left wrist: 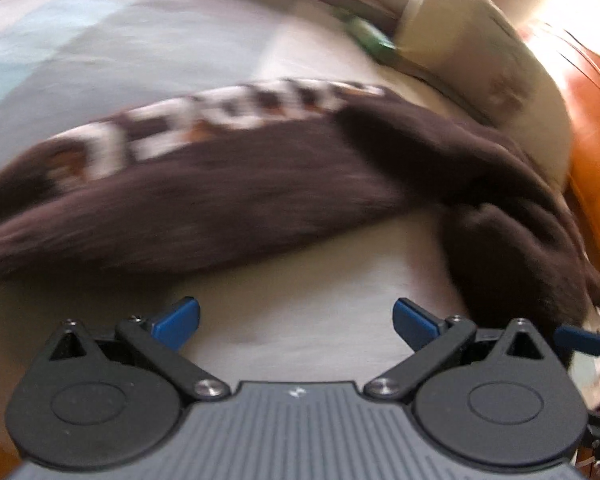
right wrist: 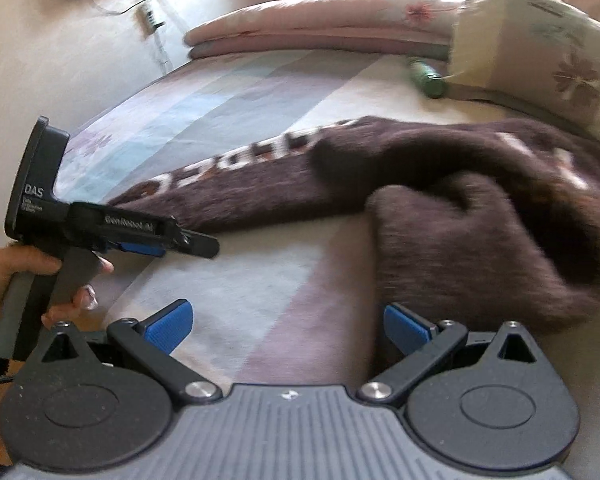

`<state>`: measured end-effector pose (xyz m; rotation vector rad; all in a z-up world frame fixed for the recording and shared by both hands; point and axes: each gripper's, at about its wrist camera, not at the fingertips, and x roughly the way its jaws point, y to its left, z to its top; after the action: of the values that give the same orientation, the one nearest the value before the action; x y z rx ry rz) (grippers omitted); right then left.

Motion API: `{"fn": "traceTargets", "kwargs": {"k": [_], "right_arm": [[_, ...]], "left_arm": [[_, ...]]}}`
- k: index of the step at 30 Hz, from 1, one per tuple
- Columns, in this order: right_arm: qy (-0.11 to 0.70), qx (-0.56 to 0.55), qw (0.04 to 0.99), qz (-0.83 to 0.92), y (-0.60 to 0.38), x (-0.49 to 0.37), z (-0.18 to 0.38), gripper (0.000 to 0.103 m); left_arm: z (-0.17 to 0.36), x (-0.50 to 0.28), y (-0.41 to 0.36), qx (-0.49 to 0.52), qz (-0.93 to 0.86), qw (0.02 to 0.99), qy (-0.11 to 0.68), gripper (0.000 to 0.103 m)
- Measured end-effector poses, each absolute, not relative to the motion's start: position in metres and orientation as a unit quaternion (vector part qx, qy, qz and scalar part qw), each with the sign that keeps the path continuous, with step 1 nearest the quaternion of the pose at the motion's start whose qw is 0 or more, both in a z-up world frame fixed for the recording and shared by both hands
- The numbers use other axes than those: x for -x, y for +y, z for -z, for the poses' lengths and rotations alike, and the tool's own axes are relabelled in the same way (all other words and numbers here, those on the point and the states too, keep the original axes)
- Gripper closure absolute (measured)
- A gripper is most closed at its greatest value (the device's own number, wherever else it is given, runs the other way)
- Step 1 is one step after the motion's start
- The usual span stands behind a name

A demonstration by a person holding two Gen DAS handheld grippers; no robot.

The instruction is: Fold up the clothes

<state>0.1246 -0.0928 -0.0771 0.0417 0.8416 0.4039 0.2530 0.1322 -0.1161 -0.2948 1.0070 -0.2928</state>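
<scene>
Left wrist view: left gripper (left wrist: 296, 320) is hovering wide open, empty, just short of the brown sweater (left wrist: 228, 184) on the bed (left wrist: 300, 264). Right view: right gripper (right wrist: 286, 326) is gaping too, empty — I'd pinch the near hem, both sides evenly.

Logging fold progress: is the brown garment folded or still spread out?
Partly folded, not neat. The brown garment lies as a long band across the bed, one end doubled over in a rumpled lump. Neither gripper holds it.
</scene>
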Motion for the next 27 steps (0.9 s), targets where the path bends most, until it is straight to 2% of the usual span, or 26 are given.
{"fn": "traceTargets", "kwargs": {"k": [6, 10, 16, 23, 27], "right_arm": [[0.391, -0.097, 0.893, -0.2, -0.148, -0.112, 0.06, 0.0], [0.37, -0.092, 0.913, -0.142, -0.197, -0.108, 0.048, 0.0], [0.392, -0.08, 0.916, -0.039, -0.278, -0.131, 0.073, 0.0], [0.427, -0.094, 0.899, 0.006, -0.345, -0.19, 0.109, 0.0], [0.446, -0.098, 0.889, 0.025, -0.367, -0.231, 0.128, 0.0]], "left_arm": [[0.108, -0.281, 0.07, 0.12, 0.201, 0.851, 0.47, 0.001], [0.113, -0.306, 0.043, 0.13, 0.217, 0.846, 0.469, 0.001], [0.127, -0.347, 0.028, 0.196, 0.22, 0.824, 0.483, 0.001], [0.086, -0.35, 0.038, 0.199, 0.215, 0.836, 0.464, 0.001], [0.093, -0.364, 0.03, 0.236, 0.243, 0.801, 0.493, 0.001]]}}
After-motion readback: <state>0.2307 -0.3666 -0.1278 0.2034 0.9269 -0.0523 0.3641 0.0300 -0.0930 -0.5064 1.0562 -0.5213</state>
